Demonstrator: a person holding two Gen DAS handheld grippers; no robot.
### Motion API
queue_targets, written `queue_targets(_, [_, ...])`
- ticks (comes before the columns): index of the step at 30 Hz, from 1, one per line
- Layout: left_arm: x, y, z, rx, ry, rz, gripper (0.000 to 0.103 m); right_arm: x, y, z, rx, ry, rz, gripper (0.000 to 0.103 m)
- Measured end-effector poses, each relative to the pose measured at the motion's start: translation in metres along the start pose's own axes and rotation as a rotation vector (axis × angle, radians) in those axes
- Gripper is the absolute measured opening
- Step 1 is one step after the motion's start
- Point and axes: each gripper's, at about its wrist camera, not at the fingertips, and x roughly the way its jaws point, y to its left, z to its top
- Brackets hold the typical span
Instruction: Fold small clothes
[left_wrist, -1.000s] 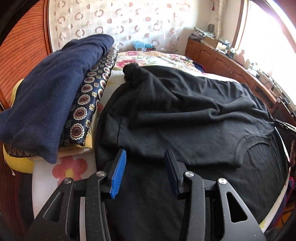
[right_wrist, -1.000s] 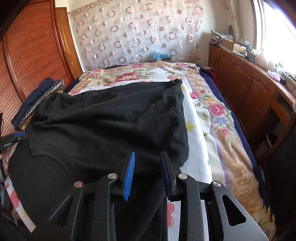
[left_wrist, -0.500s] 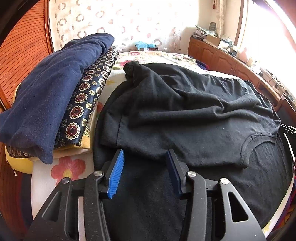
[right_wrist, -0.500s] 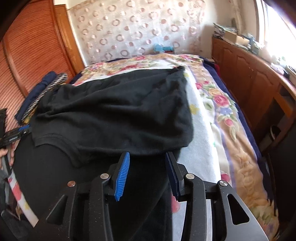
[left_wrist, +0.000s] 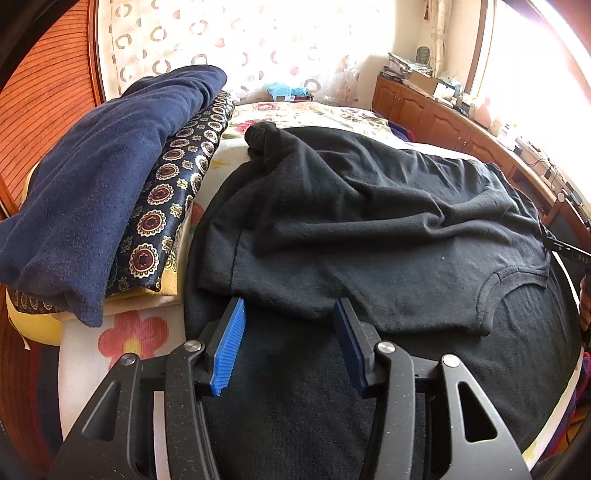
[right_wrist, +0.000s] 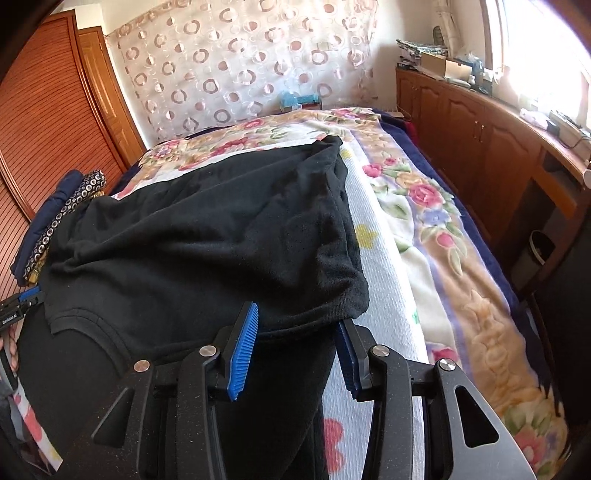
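Both ribbed-padded tools (left_wrist: 288, 306) (right_wrist: 297, 314) widened over soft, rumpled black shirt (left_wrist: 369, 229).

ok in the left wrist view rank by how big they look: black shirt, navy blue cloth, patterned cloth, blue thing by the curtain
1. black shirt, fills most of the view
2. navy blue cloth, though it lies nearer the camera, so true size is unsure
3. patterned cloth, mostly hidden under the navy one
4. blue thing, far off, so only looks smallest
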Motion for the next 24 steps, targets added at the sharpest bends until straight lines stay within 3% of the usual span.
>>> queue_targets(7, [0.002,0.011,0.01,-0.075,0.01,-0.013,0.05,-0.004,-0.007,-0.002,0.031,-0.006,0.036,0.043])
queue_targets(15, [0.012,0.005,0.023,-0.064,0.005,0.009,0.05,-0.009,-0.004,-0.001,0.019,-0.002,0.019,0.043])
queue_targets(17, [0.012,0.007,0.024,-0.067,-0.004,0.02,0.041,-0.009,-0.004,0.0,0.017,-0.002,0.017,0.043])
queue_targets(22, [0.011,0.02,0.02,-0.106,-0.022,0.015,0.008,-0.01,-0.002,0.001,0.0,0.003,-0.011,0.043])
queue_targets(24, [0.007,0.022,0.019,-0.106,-0.039,0.011,0.007,-0.008,0.0,0.003,-0.015,0.009,-0.041,0.043])
